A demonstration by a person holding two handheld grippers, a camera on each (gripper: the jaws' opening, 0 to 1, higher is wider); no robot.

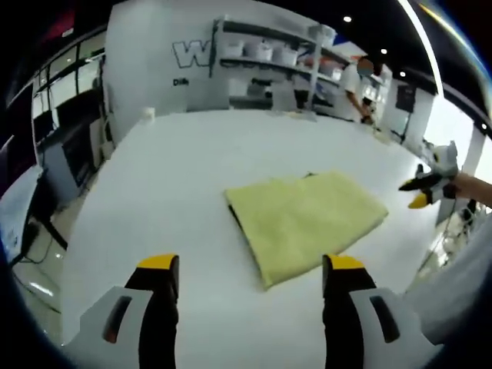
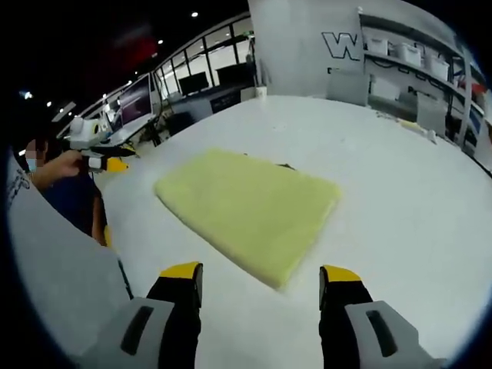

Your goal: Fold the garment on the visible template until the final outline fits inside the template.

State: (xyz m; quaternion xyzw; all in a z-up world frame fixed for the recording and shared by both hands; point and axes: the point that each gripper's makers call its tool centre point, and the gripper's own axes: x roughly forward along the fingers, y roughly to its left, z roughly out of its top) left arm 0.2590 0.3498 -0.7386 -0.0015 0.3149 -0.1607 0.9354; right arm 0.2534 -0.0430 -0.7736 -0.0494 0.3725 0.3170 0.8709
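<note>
White tabletop [image 1: 192, 154], fuzzy yellow garment [image 1: 304, 219] (folded rectangle)

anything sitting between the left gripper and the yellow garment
Nothing visible does. In the left gripper view only bare white table lies between the open left gripper and the folded yellow garment.

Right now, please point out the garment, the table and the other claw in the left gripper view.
Garment [image 1: 307, 219]: left gripper view, middle of the folded yellow cloth.
Table [image 1: 192, 154]: left gripper view, bare white top.
Right claw [image 1: 421, 192]: left gripper view, between its tips.
</note>
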